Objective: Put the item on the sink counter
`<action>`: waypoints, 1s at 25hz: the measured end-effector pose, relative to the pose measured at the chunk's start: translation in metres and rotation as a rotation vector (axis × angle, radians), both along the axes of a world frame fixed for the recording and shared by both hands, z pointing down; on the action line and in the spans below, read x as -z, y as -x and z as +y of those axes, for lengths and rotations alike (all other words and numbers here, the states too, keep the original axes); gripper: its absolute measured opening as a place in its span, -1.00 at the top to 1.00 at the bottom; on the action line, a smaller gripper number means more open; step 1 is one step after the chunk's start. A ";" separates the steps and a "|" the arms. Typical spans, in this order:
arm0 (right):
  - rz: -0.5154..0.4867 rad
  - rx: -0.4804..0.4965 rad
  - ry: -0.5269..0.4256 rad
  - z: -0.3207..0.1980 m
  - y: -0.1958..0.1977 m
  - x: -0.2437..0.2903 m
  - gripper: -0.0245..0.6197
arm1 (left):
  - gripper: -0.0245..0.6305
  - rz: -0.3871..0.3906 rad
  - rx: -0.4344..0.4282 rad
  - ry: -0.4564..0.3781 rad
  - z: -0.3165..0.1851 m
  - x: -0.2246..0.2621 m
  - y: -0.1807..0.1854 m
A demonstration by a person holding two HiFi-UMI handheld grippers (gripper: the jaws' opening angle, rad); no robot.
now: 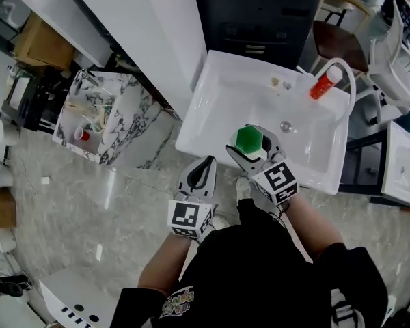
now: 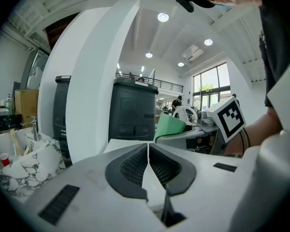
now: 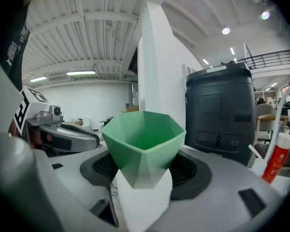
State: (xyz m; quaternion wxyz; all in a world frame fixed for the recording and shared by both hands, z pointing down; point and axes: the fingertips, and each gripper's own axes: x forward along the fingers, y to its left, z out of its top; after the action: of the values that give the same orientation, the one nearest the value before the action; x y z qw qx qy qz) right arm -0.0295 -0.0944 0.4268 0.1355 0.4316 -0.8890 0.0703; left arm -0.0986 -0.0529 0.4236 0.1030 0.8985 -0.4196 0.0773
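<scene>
Dark ribbed pads [image 3: 193,173] of the right gripper [image 3: 142,178] clamp the lower body of a green faceted cup [image 3: 144,137], open mouth uppermost, apparently so that it travels level. It hangs over the basin of the white sink [image 1: 212,104] near the front edge, not yet on the rim. Left gripper [image 2: 148,166]: jaws pressed together on nothing, held low off the sink's front-left corner, seemingly parked clear of the carry, while a red tube [image 1: 322,85] occupies the back-right corner.
</scene>
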 end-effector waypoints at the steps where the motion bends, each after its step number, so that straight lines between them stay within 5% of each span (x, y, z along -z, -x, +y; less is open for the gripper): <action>1: 0.001 -0.003 0.001 -0.006 -0.005 -0.002 -0.17 | 0.86 -0.001 -0.002 0.003 -0.006 -0.002 -0.005; 25: -0.007 -0.044 0.014 -0.123 -0.094 -0.029 -0.17 | 0.86 -0.038 -0.043 0.027 -0.095 -0.017 -0.100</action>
State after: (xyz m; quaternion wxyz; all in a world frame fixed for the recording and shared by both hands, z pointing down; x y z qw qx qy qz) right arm 0.0645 -0.2170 0.4563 0.1340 0.4501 -0.8791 0.0811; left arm 0.0015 -0.1483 0.4410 0.1052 0.9043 -0.4009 0.1022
